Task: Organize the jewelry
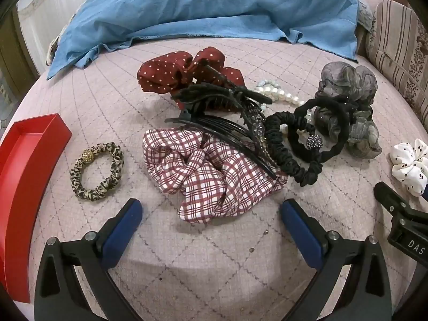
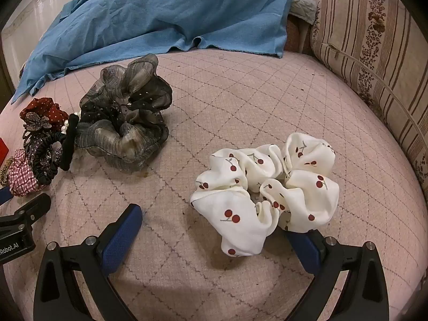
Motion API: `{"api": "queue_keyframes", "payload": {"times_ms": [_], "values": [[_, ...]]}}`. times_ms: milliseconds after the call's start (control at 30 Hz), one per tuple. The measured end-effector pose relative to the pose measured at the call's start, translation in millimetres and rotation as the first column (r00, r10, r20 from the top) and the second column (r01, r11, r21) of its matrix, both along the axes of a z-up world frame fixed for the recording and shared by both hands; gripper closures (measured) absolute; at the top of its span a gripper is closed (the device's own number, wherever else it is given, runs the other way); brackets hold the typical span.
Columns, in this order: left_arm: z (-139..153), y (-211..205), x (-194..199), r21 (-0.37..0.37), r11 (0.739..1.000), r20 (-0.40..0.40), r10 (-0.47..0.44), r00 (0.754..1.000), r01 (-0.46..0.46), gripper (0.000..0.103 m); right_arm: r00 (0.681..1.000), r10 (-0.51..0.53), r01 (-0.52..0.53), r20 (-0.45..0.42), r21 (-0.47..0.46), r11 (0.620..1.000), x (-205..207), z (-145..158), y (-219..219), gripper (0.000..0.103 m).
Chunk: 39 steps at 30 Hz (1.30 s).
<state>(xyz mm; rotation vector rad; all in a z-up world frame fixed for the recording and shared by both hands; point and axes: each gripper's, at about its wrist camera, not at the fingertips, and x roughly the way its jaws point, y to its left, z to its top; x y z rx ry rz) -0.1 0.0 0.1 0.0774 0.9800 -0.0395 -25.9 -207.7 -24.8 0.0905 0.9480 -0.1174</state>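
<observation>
**What we cannot fully see**

In the left wrist view, the red box (image 1: 29,176) runs off the left edge, and the pearl strand (image 1: 278,93) vanishes under the black claw clip (image 1: 214,99). In the right wrist view, the cherry scrunchie (image 2: 267,187) covers the tip of the right tongs' (image 2: 214,230) right finger, and we find the pile's small pieces too tangled to separate.

pile (image 1: 214,123): scrunchies, claw clips, pearls, black ties, tangled mid-bed
leopard tie (image 1: 97,171): flat, beside red box (image 1: 29,160)
cherry scrunchie (image 2: 267,192): apart, right
</observation>
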Motion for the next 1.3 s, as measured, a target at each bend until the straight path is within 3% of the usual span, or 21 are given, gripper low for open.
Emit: {"api": "queue_keyframes", "payload": {"times_ms": [300, 533, 733, 833, 1000, 1300], "values": [[1, 0, 1, -0.004, 1.000, -0.003, 0.000, 1.000, 0.000, 0.000, 1.000, 0.001, -0.001, 0.001, -0.002, 1.000, -1, 1, 1, 0.000], [5, 4, -4, -0.020, 0.997, -0.071, -0.080, 0.994, 0.079, 0.000, 1.000, 0.000, 0.000, 0.001, 0.007, 1.000, -4, 1, -2, 0.000], [26, 23, -28, -0.106, 0.994, -0.079, -0.033, 0.996, 0.024, 0.000, 0.997, 0.014, -0.006, -0.077, 0.096, 0.995, -1, 1, -2, 0.000], [40, 35, -47, -0.107, 0.994, -0.040, 0.009, 0.999, -0.013, 0.000, 0.995, 0.022, -0.019, -0.094, 0.031, 0.999, -3, 3, 6, 0.000], [70, 53, -76, -0.071, 0.995, 0.063, 0.068, 0.996, -0.064, 0.000, 0.996, -0.034, 0.036, -0.079, 0.018, 0.999, -21, 9, 11, 0.001], [134, 63, -128, -0.003, 0.998, 0.305, 0.063, 0.950, -0.065, 0.000, 0.999, -0.050, 0.050, -0.002, 0.086, 0.995, -76, 49, 24, 0.001]]}}
